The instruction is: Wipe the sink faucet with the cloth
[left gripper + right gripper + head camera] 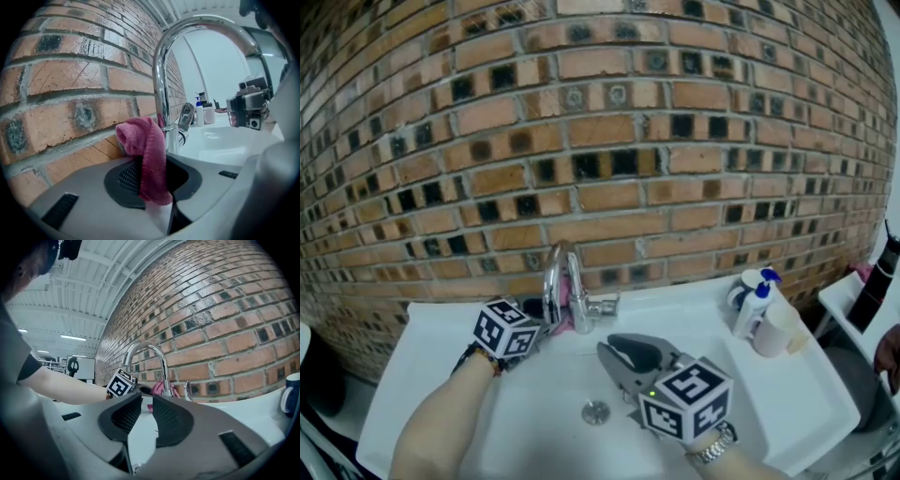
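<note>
wall: red-brown brick wall (609, 131) with pale mortar; small dark square inserts set into many bricks, in rows; it runs right behind the counter and fills most of the head view
counter: white glossy counter (811, 398), back edge touching the brick, front corners rounded
side furniture: white shelf edge (848, 300) just beside the counter's right end
floor: grey floor (862, 394) past the right end, dim, no detail legible
ceiling: white ribbed ceiling (93, 291) with parallel beams, seen from the right gripper view
light: long strip lights (72, 337), lit, along the far ceiling; even light, soft glare on the brick
far end: dark panel in a pale frame (80, 367)
</note>
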{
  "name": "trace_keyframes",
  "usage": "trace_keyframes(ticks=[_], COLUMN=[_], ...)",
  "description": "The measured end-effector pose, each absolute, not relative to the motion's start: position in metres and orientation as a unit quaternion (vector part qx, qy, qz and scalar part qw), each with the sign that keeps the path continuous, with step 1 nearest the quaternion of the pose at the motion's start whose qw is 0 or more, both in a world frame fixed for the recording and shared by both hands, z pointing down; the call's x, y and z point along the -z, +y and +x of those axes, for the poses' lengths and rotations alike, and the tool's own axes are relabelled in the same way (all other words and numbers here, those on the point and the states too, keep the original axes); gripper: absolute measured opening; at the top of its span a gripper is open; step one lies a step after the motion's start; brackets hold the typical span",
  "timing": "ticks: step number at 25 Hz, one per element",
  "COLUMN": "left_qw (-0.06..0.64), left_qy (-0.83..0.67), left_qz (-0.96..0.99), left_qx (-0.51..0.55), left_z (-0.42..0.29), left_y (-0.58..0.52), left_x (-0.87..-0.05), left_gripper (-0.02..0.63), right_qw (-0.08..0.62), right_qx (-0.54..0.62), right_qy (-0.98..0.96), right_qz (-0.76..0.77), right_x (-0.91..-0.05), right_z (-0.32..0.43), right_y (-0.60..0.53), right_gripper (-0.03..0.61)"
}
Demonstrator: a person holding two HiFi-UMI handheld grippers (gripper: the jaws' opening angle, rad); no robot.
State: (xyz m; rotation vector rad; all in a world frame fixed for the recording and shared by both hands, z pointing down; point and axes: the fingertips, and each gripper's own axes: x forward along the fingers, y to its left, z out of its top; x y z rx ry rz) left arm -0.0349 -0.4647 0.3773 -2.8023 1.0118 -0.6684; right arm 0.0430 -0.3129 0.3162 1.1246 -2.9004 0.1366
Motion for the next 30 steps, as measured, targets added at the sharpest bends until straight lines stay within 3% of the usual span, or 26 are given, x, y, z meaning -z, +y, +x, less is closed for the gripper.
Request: trace_keyframes(ticks=[30], left_qw=[0.081], left_qy=[0.317], left_qz=[-0.909], left_qx=[0.257], left_z=[-0.017], left_y=[-0.416], left_x=[-0.402], left_gripper=[0.077], right_qw=[0.007], right_qx=[-0.048], right_qy=[-0.930], right_qz=[0.365], right_x=[-0.317], right_z=[0.046], right_y=[-0.317], right_gripper=[0.086])
